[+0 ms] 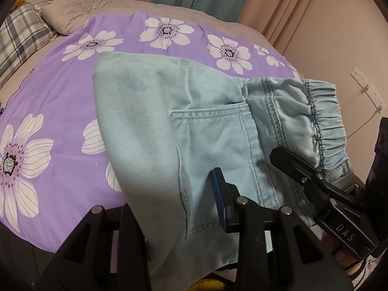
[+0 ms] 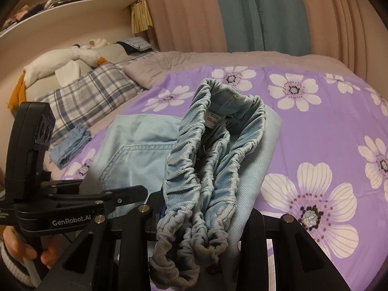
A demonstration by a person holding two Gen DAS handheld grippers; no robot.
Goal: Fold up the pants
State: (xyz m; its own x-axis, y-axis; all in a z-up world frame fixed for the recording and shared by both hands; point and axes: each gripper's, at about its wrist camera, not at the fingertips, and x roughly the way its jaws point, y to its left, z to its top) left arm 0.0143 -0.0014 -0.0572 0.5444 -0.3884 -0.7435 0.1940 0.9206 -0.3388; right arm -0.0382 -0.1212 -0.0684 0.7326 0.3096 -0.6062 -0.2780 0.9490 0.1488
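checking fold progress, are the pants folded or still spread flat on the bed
Partly folded: the pants are doubled over, held at the bunched elastic waistband by both grippers, with the far part resting on the purple floral sheet.

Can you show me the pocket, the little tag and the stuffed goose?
pocket [image 1: 213, 150], left wrist view, middle of the patch.
tag [image 2: 216, 119], right wrist view, its white face.
stuffed goose [image 2: 58, 60], right wrist view, white body.

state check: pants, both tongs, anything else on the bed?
light blue denim pants: folded over, near end lifted
elastic waistband: bunched, gaping
left tongs: shut on the pants
right tongs: shut on the waistband
small blue folded cloth: folded, lying flat
purple flowered sheet: spread flat
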